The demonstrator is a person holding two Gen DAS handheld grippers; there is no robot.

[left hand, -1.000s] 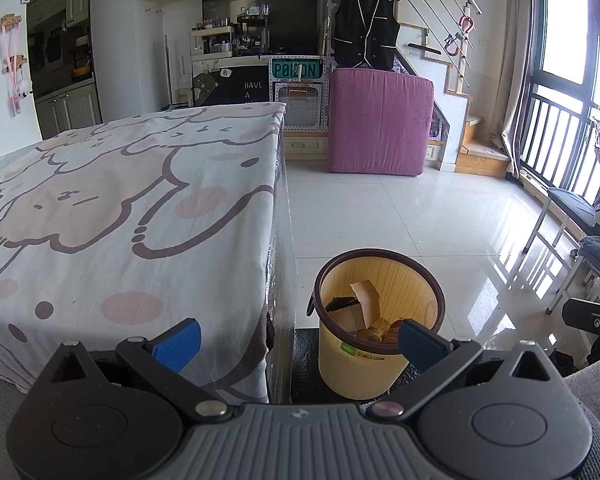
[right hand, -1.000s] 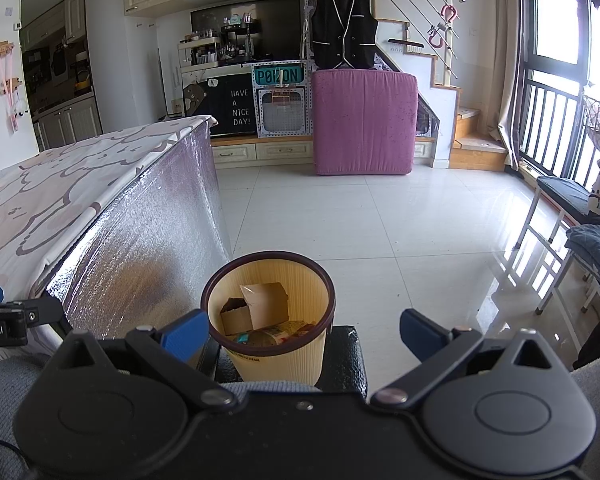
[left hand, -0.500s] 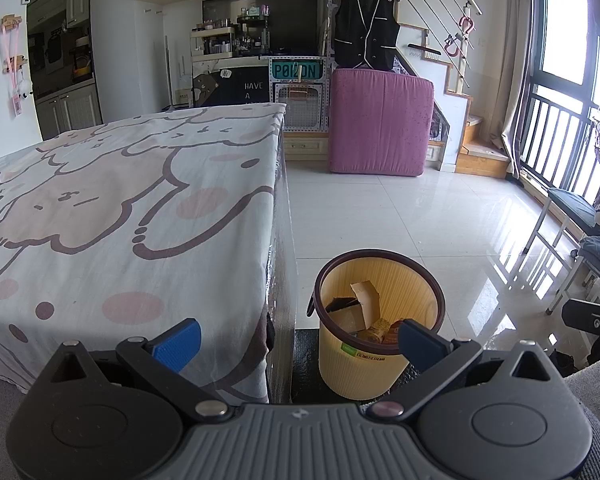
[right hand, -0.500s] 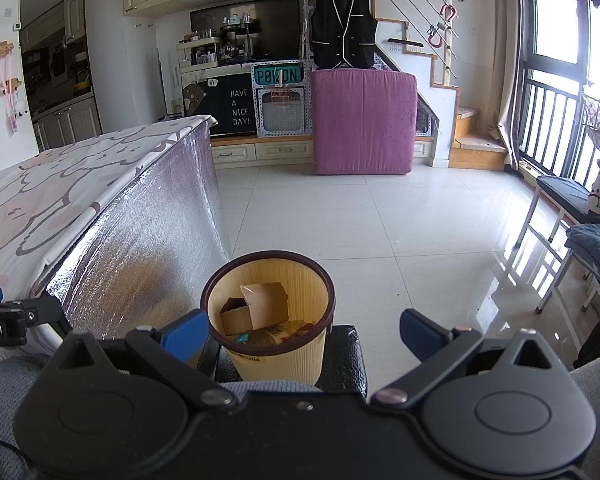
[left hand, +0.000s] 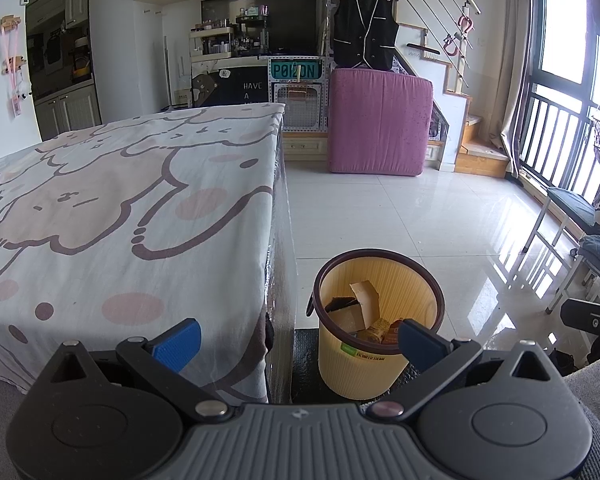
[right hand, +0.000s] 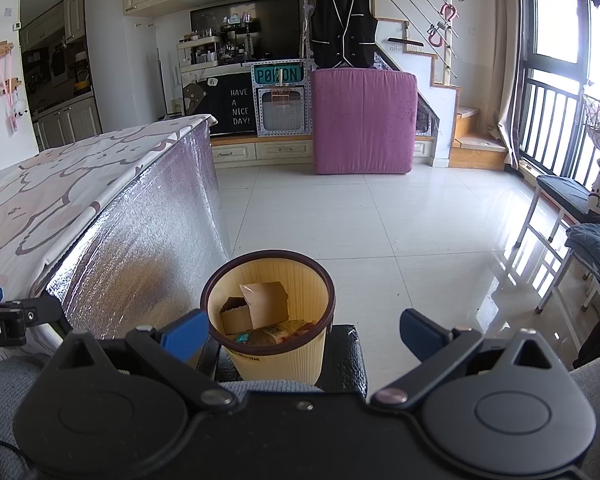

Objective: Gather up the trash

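A yellow ribbed trash bin [left hand: 376, 364] [right hand: 276, 356] with a dark rim stands on a black block on the floor beside the table. Inside it lie cardboard pieces [left hand: 362, 304] [right hand: 264, 304] and crumpled wrappers [right hand: 276, 330]. My left gripper [left hand: 298, 338] is open and holds nothing, its blue fingertips straddling the table's corner and the bin. My right gripper [right hand: 300, 332] is open too and holds nothing, with the bin seen between its fingers. The table [left hand: 100, 208] wears a cartoon-print cloth with no trash visible on it.
The table's side is wrapped in silver foil [right hand: 140, 240]. A purple upright cushion [left hand: 378, 120] leans by the stairs at the back. Chairs [right hand: 572, 216] stand at the right by the window railing. White tiled floor [right hand: 360, 216] stretches ahead.
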